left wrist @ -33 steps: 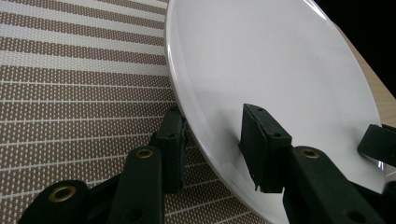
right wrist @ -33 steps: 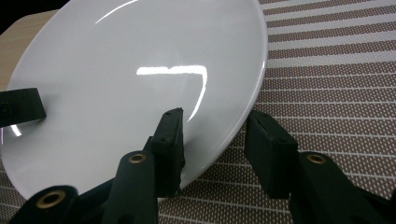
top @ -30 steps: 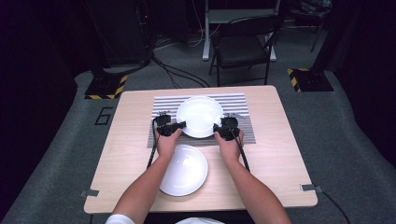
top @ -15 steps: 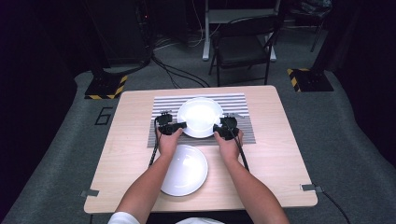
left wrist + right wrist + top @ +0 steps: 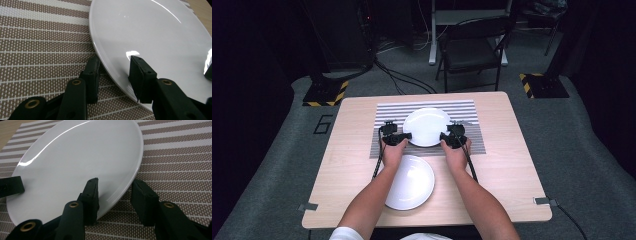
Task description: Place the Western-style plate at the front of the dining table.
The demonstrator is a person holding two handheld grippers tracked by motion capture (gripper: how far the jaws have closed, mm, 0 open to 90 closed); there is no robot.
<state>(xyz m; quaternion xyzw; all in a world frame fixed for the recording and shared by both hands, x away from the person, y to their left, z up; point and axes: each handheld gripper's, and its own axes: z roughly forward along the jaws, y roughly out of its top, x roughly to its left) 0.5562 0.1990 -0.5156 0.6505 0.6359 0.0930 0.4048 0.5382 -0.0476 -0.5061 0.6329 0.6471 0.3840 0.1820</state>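
Evidently bare plate (image 5: 427, 126) on placemat (image 5: 387, 111)

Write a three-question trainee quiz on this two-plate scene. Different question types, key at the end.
1. True or false: the far plate lies on the striped mat.
2. Which tool straddles the far plate's rim, one jaw above and one below?
A. the left tool alone
B. the right tool alone
C. both
3. Fill in: the near plate sits on the bare ____, between the person's forearms.

Key:
1. True
2. C; the jaws stand apart around the rim, not pressed onto it.
3. table
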